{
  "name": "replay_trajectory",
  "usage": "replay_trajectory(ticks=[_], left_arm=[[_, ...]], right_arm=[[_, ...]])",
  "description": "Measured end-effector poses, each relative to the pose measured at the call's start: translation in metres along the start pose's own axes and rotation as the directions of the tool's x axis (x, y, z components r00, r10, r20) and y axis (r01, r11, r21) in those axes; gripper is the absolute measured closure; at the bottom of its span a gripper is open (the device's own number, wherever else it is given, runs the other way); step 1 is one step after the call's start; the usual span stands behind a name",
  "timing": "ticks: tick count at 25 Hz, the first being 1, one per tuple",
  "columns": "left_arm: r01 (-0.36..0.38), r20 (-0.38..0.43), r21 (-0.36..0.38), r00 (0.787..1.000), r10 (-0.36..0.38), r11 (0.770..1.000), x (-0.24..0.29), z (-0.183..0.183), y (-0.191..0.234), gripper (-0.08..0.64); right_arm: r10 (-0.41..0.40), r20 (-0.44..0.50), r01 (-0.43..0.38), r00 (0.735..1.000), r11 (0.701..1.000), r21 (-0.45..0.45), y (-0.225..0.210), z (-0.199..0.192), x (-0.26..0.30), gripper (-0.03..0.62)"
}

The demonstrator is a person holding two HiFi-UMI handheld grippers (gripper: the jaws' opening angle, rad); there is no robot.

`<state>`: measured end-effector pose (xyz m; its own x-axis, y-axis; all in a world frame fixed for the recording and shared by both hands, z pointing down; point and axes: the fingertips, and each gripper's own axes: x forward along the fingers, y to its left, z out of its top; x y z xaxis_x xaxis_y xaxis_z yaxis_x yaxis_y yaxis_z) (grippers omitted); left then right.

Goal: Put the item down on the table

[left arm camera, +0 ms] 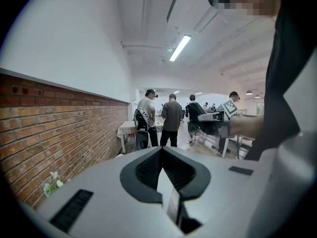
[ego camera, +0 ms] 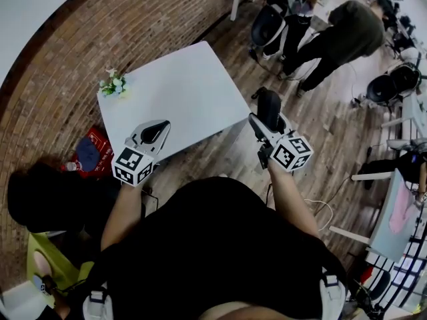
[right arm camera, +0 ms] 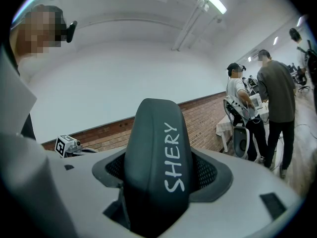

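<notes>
A dark, rounded case printed "SHERY" (right arm camera: 157,152) stands upright between the jaws of my right gripper (ego camera: 268,115), which is shut on it. In the head view the case (ego camera: 269,103) hangs over the wooden floor, just right of the white table's (ego camera: 180,92) near corner. My left gripper (ego camera: 157,131) is held over the table's near edge. In the left gripper view its jaws (left arm camera: 161,152) meet with nothing between them. Both grippers point level, out into the room.
A small bunch of flowers (ego camera: 113,83) stands on the table's far left corner. A red bag with a blue cap (ego camera: 90,151) lies on the floor by the brick wall (ego camera: 80,39). Two people (ego camera: 333,35) and office chairs (ego camera: 268,24) are beyond the table.
</notes>
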<state>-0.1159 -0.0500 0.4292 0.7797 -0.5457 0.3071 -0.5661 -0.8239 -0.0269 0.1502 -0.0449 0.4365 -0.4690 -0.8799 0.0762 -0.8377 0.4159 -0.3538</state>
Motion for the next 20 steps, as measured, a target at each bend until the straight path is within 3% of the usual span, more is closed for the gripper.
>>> replay_trajectory(ticks=[20], left_arm=[[-0.030, -0.041, -0.017, 0.999, 0.030, 0.999, 0.066, 0.009, -0.008, 0.549]], right_arm=[[0.043, -0.028, -0.040, 0.999, 0.996, 0.073, -0.070, 0.007, 0.017, 0.242]])
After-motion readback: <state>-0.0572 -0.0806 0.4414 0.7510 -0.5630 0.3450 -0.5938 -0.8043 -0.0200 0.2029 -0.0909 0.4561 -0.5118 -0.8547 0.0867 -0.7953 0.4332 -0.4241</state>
